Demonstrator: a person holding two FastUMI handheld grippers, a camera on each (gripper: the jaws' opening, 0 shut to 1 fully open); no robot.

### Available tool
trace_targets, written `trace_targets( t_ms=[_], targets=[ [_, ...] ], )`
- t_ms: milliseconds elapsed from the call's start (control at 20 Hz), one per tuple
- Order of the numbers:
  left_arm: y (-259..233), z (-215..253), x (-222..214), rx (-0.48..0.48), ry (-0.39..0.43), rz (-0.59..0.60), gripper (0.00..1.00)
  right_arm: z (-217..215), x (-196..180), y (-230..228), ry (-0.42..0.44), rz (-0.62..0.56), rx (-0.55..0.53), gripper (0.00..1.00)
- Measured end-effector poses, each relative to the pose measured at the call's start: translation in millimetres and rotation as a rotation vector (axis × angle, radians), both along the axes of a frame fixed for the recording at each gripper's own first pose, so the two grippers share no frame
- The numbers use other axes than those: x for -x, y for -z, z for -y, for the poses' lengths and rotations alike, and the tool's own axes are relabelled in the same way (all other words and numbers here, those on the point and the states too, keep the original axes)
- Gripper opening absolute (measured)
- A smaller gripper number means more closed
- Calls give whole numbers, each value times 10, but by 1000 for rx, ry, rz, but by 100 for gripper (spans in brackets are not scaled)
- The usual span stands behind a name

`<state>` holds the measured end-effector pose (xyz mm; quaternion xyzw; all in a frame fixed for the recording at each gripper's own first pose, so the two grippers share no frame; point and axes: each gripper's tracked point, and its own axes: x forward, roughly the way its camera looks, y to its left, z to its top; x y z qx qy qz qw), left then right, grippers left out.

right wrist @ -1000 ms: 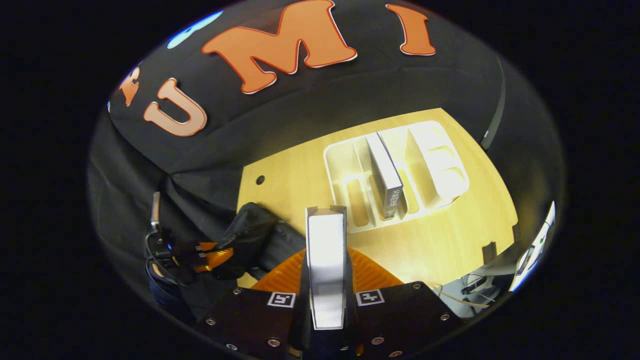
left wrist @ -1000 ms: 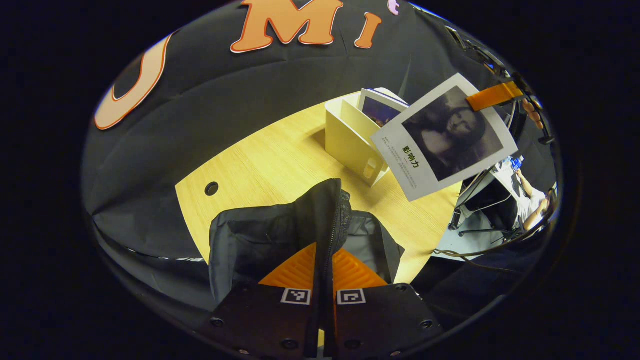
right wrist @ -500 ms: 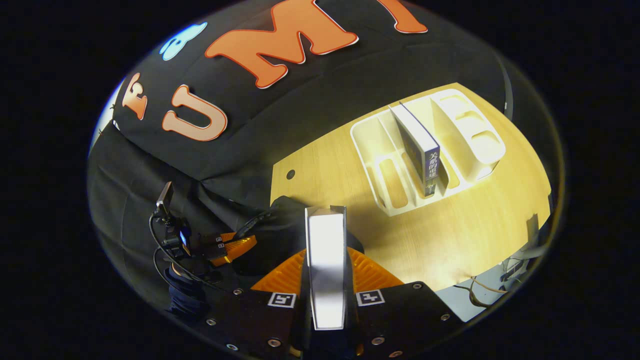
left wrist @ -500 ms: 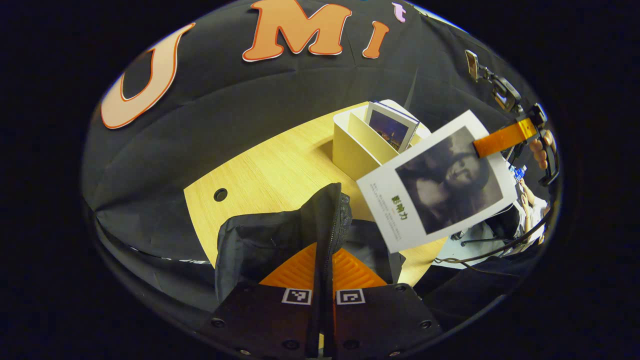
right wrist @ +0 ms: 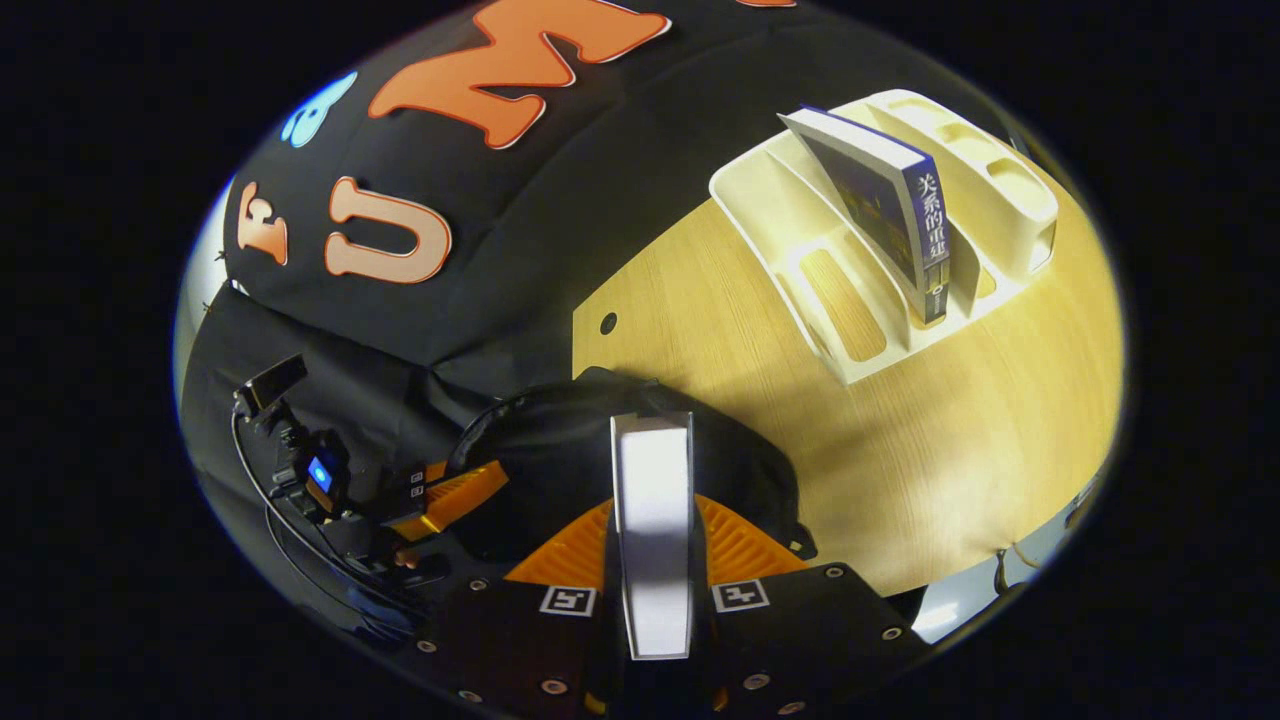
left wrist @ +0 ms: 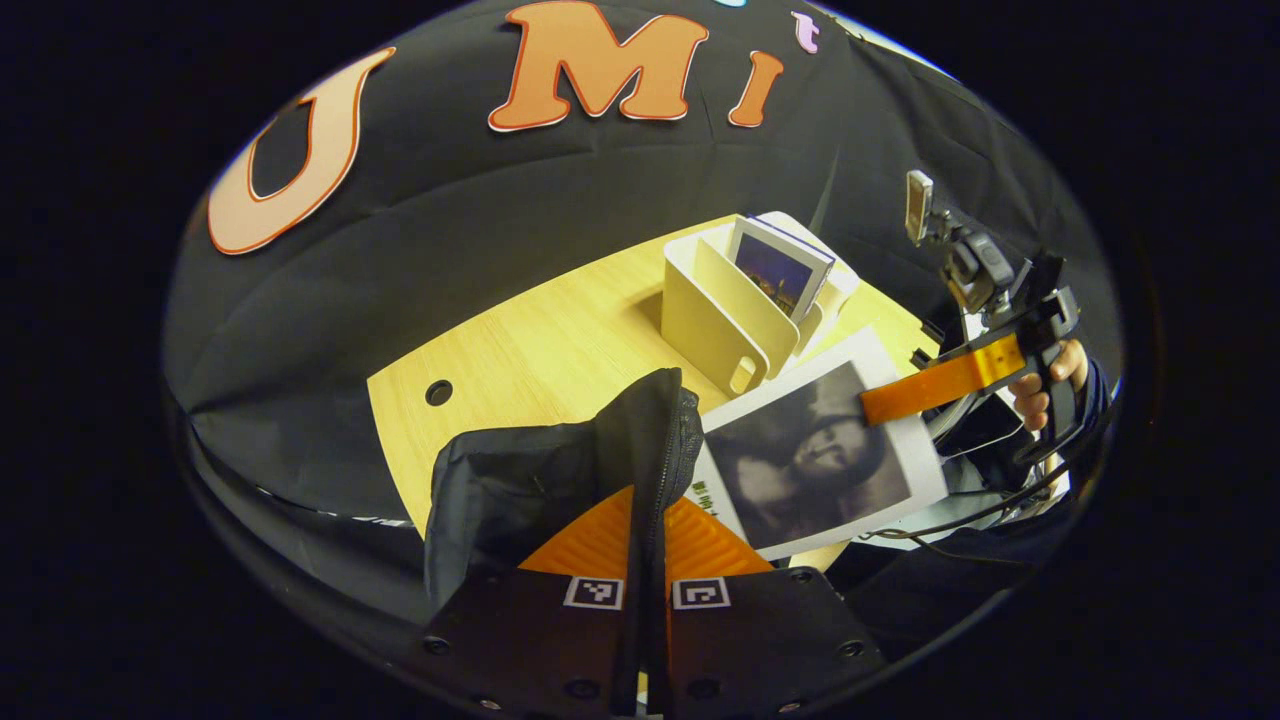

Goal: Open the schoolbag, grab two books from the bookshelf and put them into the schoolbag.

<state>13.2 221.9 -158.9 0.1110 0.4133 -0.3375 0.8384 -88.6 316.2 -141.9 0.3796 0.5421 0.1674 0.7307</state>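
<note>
In the left gripper view my left gripper (left wrist: 648, 520) is shut on the zipper edge of the black schoolbag (left wrist: 530, 480), holding its flap up. The right gripper (left wrist: 900, 395), held by a hand, carries a white book with a dark portrait cover (left wrist: 810, 455) flat above the bag's opening. In the right gripper view my right gripper (right wrist: 652, 525) is shut on that book (right wrist: 652, 520), seen edge-on, over the schoolbag (right wrist: 570, 450). The left gripper (right wrist: 445, 495) pinches the bag at the left. A second, dark-covered book (right wrist: 885, 205) leans in the cream bookshelf (right wrist: 800, 220).
The bookshelf (left wrist: 715, 315) with its remaining book (left wrist: 780, 265) stands at the far side of the wooden table (left wrist: 540, 340). A round cable hole (left wrist: 438, 392) lies in the tabletop to the left. Cables hang by the table's right edge.
The right gripper has carried the portrait book down and left, from beside the bookshelf to just over the schoolbag's opening. The left gripper keeps holding the bag flap.
</note>
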Motion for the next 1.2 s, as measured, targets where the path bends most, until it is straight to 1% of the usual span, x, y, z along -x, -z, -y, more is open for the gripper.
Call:
trace_targets(
  t_ms=[200, 350, 550, 700, 900, 1000, 1100, 1150, 1200],
  targets=[
    [-24, 108, 61, 45, -5, -17, 4, -250, 10, 267, 35, -37, -74, 27],
    [-16, 196, 83, 75, -12, -29, 4, -409, -17, 494, 70, -51, -108, 28],
    [-44, 270, 171, 96, -13, -43, 4, -583, -91, 667, 105, -48, -131, 28],
    [-32, 328, 199, 104, -14, -50, 4, -757, -155, 803, 99, -34, -111, 28],
    [15, 338, 152, 97, -33, -47, 4, -882, -217, 856, 107, -43, -135, 27],
    [22, 332, 125, 98, -45, -48, 4, -899, -188, 840, 79, -37, -137, 30],
    [84, 322, 93, 90, -60, -55, 4, -881, -100, 797, 21, -35, -126, 38],
    [108, 302, 102, 88, -64, -59, 4, -879, -74, 833, -11, -43, -101, 50],
    [126, 308, 88, 83, -68, -59, 4, -849, -7, 855, -48, -47, -77, 59]
  ],
)
